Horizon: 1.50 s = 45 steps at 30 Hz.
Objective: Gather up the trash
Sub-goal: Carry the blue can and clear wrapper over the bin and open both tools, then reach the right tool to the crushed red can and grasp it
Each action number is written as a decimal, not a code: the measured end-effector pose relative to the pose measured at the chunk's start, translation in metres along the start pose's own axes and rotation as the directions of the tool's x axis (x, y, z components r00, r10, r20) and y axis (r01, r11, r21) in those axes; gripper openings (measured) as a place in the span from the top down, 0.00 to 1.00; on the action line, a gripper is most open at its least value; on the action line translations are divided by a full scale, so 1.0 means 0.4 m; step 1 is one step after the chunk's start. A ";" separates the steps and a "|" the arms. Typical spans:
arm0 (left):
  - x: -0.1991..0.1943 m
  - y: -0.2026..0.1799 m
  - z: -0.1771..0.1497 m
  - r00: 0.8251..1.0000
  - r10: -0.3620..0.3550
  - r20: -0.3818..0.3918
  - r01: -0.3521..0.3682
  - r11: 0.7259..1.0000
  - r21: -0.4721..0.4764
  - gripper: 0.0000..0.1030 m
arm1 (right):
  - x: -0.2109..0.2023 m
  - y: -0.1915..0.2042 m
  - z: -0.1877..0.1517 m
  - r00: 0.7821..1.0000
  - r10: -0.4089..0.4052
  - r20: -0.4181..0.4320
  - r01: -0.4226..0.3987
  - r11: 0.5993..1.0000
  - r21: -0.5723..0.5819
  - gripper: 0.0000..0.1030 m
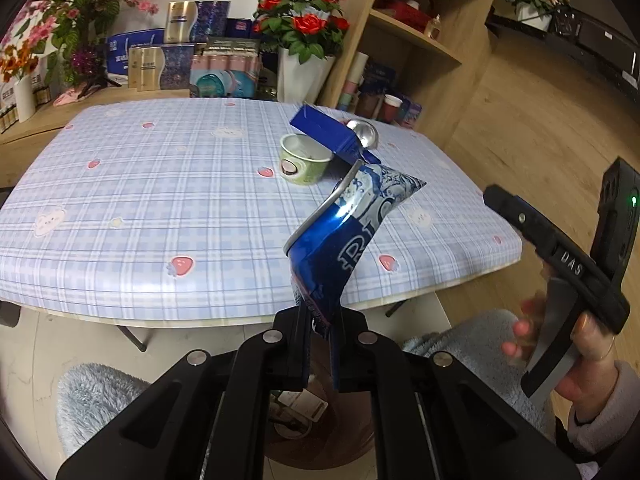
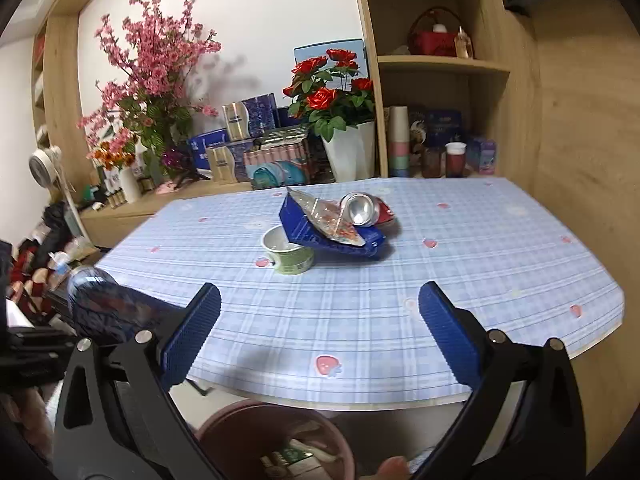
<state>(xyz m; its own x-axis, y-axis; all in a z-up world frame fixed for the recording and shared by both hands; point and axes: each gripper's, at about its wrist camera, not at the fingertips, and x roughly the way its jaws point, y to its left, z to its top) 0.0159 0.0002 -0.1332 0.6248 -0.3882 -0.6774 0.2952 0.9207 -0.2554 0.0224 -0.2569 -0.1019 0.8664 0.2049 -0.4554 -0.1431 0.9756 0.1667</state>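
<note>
Partly done, judging by the bin (image 2: 276,444) below the desk's (image 2: 360,320) near edge: wrappers and paper already lie inside, though too dim to name.

Left of the bin: left hand-held gripper (image 1: 320,320) pressed together on the tail of a blue bag (image 1: 344,232), held up in the air just over the bin's mouth and this side of the desk edge. Likely the next piece to drop; only a release needed, once the bag hangs squarely above the opening.

Above the bin: right hand-held gripper (image 2: 320,312) spread wide, nothing between the blue pads (image 2: 192,332), hanging over the near edge of the desk and pointing at the pile beyond.

Far side of the desk from the bin, well apart from both tools: three pieces left. A green paper cup (image 2: 289,254) standing upright; a blue box (image 2: 320,228) tilted, one corner resting on the cup's rim; a crushed can (image 2: 362,210) lying on its side against the box. Roughly half the job remaining, by the look of it. Box and can liable to slide if the cup goes first.
</note>
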 end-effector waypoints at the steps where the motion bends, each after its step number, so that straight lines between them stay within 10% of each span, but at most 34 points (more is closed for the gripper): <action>1: 0.003 -0.005 -0.002 1.000 -0.003 -0.004 0.003 1.000 0.007 0.93 | -0.002 -0.002 -0.001 1.000 0.003 0.003 -0.003 1.000 0.002 0.05; 8: 0.023 -0.025 -0.010 0.999 -0.017 -0.032 0.018 0.999 0.029 0.92 | -0.007 -0.016 -0.002 1.000 0.004 0.009 -0.004 1.000 0.003 0.05; 13: 0.030 -0.022 -0.016 0.998 -0.027 -0.050 0.027 1.000 0.007 0.48 | -0.004 -0.024 -0.006 1.000 -0.010 0.000 0.009 1.000 0.012 0.05; 18: 0.034 -0.015 -0.013 0.999 0.000 -0.048 -0.001 1.000 -0.008 0.27 | 0.001 -0.039 -0.008 1.000 0.001 -0.005 0.000 0.999 0.048 0.05; 45: 0.127 0.066 0.035 0.994 0.088 -0.069 -0.094 0.992 -0.084 0.21 | 0.143 -0.131 -0.068 0.983 -0.062 -0.174 0.077 0.994 0.080 0.05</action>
<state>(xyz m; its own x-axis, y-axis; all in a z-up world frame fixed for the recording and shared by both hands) 0.0654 0.0041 -0.1646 0.5971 -0.3022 -0.7430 0.1734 0.9531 -0.2482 0.0665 -0.2944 -0.1604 0.7770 0.1547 -0.6101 -0.0374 0.9789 0.2007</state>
